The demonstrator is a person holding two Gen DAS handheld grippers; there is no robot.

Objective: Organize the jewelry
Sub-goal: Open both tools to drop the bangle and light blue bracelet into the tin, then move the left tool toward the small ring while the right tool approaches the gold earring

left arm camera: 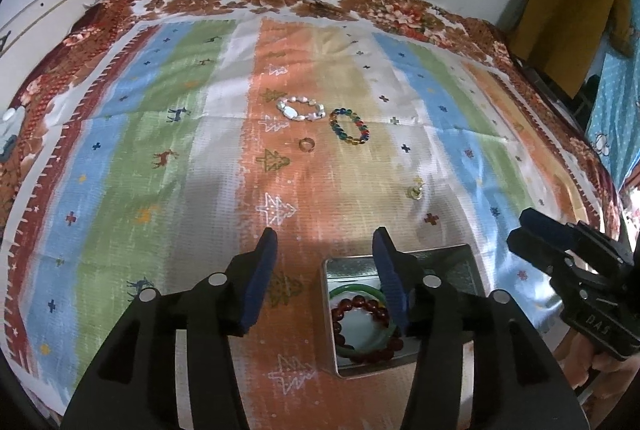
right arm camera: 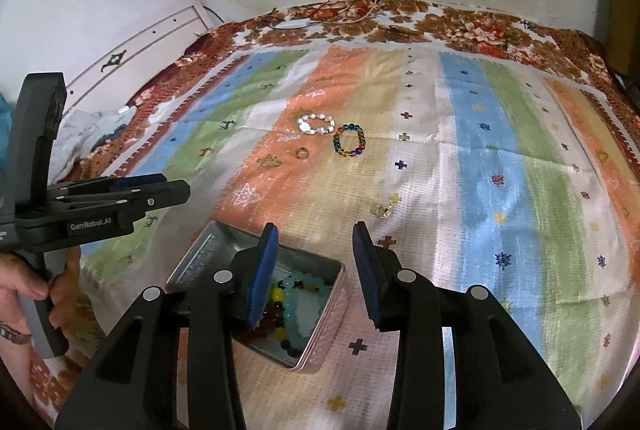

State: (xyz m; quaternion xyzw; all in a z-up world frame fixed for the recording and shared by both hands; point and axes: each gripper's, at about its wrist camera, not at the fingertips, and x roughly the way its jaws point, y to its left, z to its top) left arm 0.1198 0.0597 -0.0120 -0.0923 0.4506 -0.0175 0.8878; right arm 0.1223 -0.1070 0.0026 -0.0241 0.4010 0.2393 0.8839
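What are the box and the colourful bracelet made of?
The box looks like thin metal, maybe tin: grey, shiny walls that reflect light. The colourful bracelet seems to be glass or clear plastic beads: they look glossy and see-through in blue, green, yellow and red. I cannot tell which.

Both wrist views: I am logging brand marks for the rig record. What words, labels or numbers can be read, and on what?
"GenRobot.AI": white lettering on the side of the left gripper, seen from the right wrist view.
"DAS": faint letters on the body of the right gripper, seen from the left wrist view; blurred, so uncertain.
Tin box: no text can be read on it.
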